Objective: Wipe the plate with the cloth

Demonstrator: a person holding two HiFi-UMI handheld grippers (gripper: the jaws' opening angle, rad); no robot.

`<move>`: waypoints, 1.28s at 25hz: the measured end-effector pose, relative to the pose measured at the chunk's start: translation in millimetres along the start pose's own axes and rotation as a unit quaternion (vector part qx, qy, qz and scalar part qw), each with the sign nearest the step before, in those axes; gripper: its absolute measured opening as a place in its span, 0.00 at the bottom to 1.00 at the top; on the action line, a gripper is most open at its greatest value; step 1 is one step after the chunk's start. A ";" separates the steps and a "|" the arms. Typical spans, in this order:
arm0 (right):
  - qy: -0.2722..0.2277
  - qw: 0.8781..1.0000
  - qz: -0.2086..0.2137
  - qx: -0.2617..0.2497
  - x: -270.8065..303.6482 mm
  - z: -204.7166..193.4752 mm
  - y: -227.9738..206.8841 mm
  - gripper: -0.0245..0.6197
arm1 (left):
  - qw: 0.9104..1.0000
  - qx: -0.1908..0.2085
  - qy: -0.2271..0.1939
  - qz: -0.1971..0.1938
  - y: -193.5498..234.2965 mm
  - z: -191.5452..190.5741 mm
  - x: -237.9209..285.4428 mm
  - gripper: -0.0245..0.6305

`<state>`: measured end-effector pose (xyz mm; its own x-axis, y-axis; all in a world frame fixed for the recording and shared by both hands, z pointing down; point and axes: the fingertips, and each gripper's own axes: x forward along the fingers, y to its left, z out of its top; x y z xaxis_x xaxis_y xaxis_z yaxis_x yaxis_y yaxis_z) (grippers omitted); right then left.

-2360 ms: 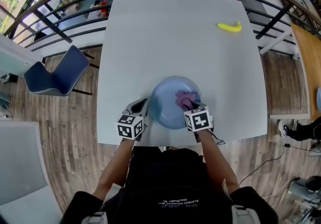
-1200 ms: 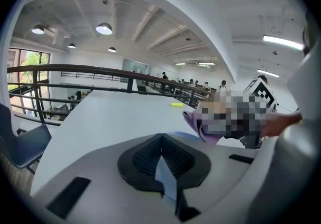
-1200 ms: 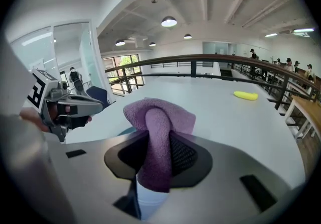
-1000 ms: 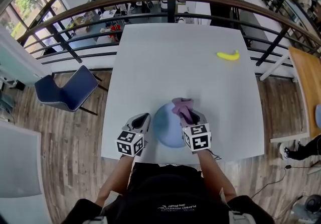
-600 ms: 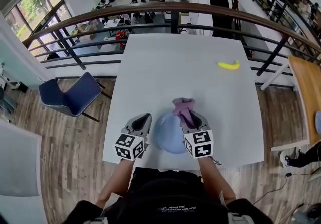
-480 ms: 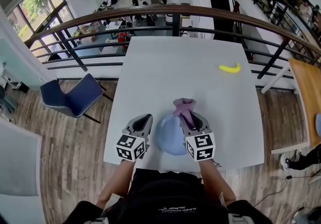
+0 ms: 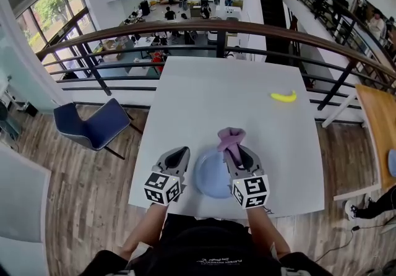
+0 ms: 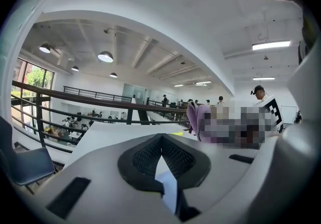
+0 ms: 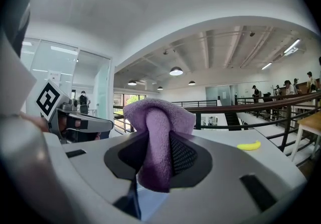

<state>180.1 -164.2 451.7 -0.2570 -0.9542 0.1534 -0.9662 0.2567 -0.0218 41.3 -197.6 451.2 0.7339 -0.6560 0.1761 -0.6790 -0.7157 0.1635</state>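
A light blue plate (image 7: pixel 212 176) lies on the white table (image 7: pixel 216 101) near its front edge, between my two grippers. My right gripper (image 7: pixel 236 150) is shut on a purple cloth (image 7: pixel 230 137), which bunches up past the plate's far rim. In the right gripper view the cloth (image 9: pixel 156 117) fills the jaws of the right gripper (image 9: pixel 161 143) and hangs down between them. My left gripper (image 7: pixel 179 156) sits just left of the plate, shut with nothing in it. Its jaws meet at the tip in the left gripper view (image 8: pixel 161 138). Both grippers point up toward the hall.
A yellow banana (image 7: pixel 283 96) lies at the table's far right. A dark railing (image 7: pixel 216 27) runs behind the table. A blue chair (image 7: pixel 93 125) stands on the wooden floor to the left. A wooden table edge (image 7: pixel 377 126) is at the right.
The cloth was on the plate; now my right gripper holds it raised past the plate's far rim. The left gripper stays beside the plate. The head view has tilted up.
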 end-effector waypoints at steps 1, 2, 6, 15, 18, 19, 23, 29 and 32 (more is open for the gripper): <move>-0.005 1.000 0.001 0.001 -0.3 2.1 1.1 0.22 | 1.000 0.001 -0.003 0.000 0.1 0.9 -0.7 0.06; -0.010 1.000 0.003 0.003 -0.6 3.4 1.8 0.22 | 1.000 0.002 -0.003 -0.001 -0.3 0.2 -0.7 0.06; -0.014 1.000 0.005 0.012 -0.4 0.2 0.8 0.22 | 1.000 0.002 0.010 -0.007 -7.1 -12.1 2.2 0.06; -0.017 1.000 -0.004 0.002 -7.9 1.3 1.7 0.22 | 1.000 -0.001 0.012 -0.014 -13.9 -16.1 1.4 0.06; -0.017 1.000 -0.008 -0.002 -11.1 4.2 2.1 0.22 | 1.000 -0.001 0.013 -0.015 -15.0 -15.1 -1.9 0.06; -0.017 1.000 -0.009 -0.004 -11.9 4.9 2.2 0.22 | 1.000 -0.001 0.014 -0.016 -15.8 -15.2 -2.6 0.06; -0.020 1.000 -0.010 -0.012 -12.9 6.6 0.9 0.22 | 1.000 -0.002 0.015 -0.019 -18.7 -17.3 -1.2 0.06; -0.013 1.000 -0.008 -0.007 -6.0 6.0 1.8 0.22 | 1.000 -0.005 0.014 -0.015 -9.6 -16.2 0.7 0.06; -0.011 1.000 -0.006 0.001 -7.3 3.0 0.1 0.22 | 1.000 -0.009 0.014 -0.012 -9.6 -19.7 3.2 0.06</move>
<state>181.9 -157.6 447.6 -0.2456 -0.9605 0.1309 -0.9693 0.2449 -0.0219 49.8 -188.1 469.3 0.7495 -0.6316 0.1984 -0.6615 -0.7269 0.1845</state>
